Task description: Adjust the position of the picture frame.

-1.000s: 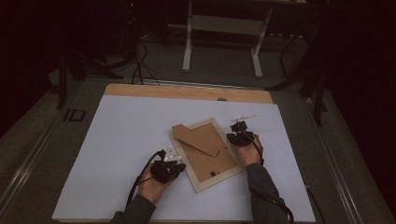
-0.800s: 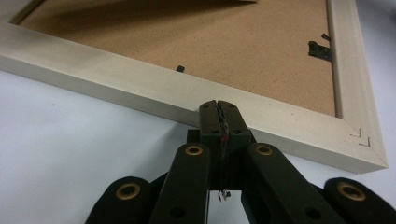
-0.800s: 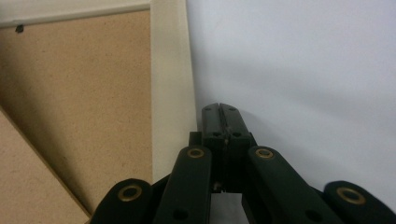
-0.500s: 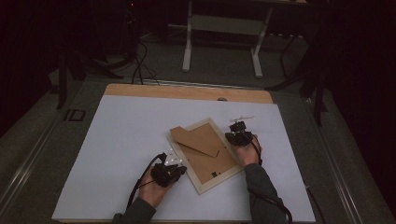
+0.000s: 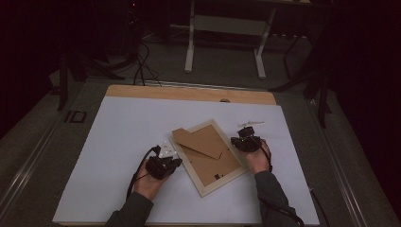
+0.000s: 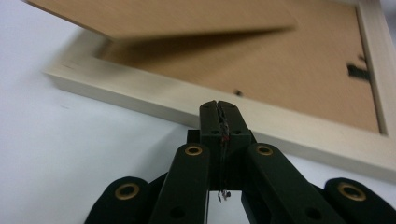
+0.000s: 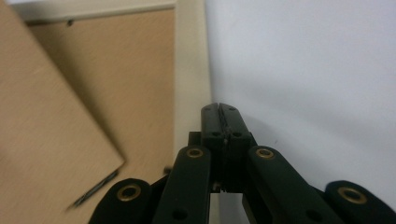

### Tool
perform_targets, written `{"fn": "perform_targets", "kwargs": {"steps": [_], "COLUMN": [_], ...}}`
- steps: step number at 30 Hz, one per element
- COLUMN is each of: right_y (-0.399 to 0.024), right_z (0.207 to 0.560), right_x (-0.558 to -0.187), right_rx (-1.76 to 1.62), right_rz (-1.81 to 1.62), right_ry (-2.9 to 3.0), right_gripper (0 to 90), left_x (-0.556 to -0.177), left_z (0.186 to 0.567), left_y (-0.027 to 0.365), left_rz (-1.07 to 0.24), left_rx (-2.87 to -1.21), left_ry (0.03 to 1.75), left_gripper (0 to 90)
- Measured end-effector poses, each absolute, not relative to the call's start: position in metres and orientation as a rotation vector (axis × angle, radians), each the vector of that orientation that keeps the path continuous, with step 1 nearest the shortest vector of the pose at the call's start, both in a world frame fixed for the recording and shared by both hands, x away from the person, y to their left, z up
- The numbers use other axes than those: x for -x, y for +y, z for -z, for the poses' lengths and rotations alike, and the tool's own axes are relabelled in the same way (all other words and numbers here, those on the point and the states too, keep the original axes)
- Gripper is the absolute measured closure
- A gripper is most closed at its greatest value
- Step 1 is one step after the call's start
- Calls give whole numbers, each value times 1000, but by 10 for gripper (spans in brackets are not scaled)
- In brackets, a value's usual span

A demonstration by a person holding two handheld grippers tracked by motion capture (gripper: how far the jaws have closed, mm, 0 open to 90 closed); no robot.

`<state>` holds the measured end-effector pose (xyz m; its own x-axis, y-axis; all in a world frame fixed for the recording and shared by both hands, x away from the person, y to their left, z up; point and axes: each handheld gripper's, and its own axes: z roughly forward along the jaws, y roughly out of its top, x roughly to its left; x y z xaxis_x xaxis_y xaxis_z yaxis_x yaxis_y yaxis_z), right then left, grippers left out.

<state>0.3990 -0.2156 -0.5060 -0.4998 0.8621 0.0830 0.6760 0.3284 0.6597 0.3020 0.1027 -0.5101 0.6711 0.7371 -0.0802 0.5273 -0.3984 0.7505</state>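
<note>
Near tabletop's front edge: picture frame [image 5: 211, 158] face down, loose backing board [image 5: 198, 141] askew on top.
Jaws: left gripper [image 6: 218, 112], right gripper [image 7: 220, 114] both together, empty.
Left: seating board, likely.

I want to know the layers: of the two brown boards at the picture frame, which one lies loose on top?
The skewed brown board lies on top, overhanging the picture frame at its far-left corner. The other brown board sits flat inside the frame.
</note>
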Motion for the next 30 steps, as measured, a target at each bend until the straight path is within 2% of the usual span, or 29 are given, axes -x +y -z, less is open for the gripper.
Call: {"fn": "perform_targets", "kwargs": {"steps": [9, 13, 21, 30], "right_y": [-225, -230, -238, -244], "right_z": [506, 507, 508, 507], "right_x": [-376, -364, -346, -329], "right_rx": [-1326, -1307, -1292, -1270], "right_rz": [-947, -968, -991, -980], "right_ry": [2362, 2368, 2376, 2415], "right_gripper": [898, 898, 898, 899], "left_x": [-329, -341, -361, -383], "left_z": [501, 499, 497, 509], "left_y": [125, 133, 138, 142], "left_rz": [-342, -358, -388, -386], "left_rx": [-2039, -2021, -2021, -2037], "left_ry": [1047, 1015, 1003, 1065], "left_gripper": [900, 900, 900, 900]}}
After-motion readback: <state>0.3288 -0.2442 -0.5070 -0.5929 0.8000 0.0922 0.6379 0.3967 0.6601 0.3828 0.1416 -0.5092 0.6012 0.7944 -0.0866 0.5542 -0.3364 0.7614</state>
